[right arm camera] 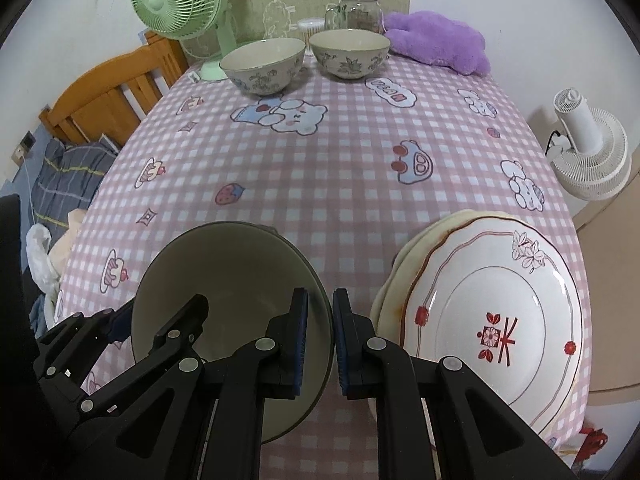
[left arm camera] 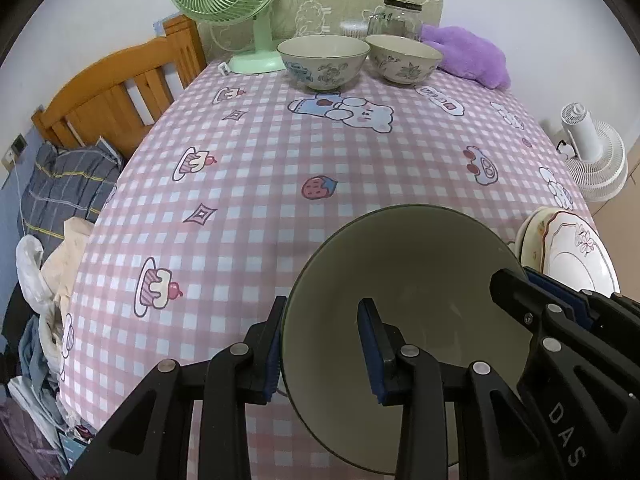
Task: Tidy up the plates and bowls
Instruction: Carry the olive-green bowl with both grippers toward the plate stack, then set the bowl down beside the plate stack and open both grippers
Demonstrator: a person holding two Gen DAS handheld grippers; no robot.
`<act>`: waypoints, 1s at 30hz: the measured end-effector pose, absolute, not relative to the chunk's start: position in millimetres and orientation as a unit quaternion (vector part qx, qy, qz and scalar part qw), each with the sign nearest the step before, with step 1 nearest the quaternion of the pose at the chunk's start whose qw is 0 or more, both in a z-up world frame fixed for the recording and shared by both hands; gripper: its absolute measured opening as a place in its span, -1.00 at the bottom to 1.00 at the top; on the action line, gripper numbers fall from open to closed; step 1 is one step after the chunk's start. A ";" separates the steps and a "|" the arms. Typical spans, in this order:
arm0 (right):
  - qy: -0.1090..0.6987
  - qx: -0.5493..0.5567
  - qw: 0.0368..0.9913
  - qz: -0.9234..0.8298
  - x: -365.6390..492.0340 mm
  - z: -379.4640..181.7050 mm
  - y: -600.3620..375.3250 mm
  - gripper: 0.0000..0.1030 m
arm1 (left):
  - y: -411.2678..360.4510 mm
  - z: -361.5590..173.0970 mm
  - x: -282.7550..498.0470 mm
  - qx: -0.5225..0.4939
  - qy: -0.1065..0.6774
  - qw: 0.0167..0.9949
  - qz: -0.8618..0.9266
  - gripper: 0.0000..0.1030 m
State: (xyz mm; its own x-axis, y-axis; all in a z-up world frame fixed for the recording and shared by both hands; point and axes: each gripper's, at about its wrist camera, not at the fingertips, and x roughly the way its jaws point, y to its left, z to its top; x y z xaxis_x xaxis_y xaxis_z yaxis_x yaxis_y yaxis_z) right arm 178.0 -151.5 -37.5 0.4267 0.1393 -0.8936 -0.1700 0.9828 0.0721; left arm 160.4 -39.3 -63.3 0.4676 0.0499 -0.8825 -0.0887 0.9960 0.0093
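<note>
On the pink checked bench point(right arm camera: 340, 152), beside the plate stack point(right arm camera: 496, 320), the big plain bowl point(right arm camera: 236, 276) sits near the front edge, its rim pinched by both left tongs point(left arm camera: 320, 344) and right tongs point(right arm camera: 320, 344), so lift it level and slowly.

A home bedroom: wooden bed frame point(left arm camera: 120, 92) (bedding heaped beside it), cartoon tablecloth point(left arm camera: 280, 168), plush toy point(left arm camera: 468, 54).

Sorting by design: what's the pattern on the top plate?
White plate with red flower motifs; clearest in right wrist view.
</note>
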 end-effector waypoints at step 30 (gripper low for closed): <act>0.495 -0.001 0.867 0.063 164.8 2.8 -145.8 0.31 | -23.2 -14.1 154.9 -0.010 0.477 0.879 -0.006 0.62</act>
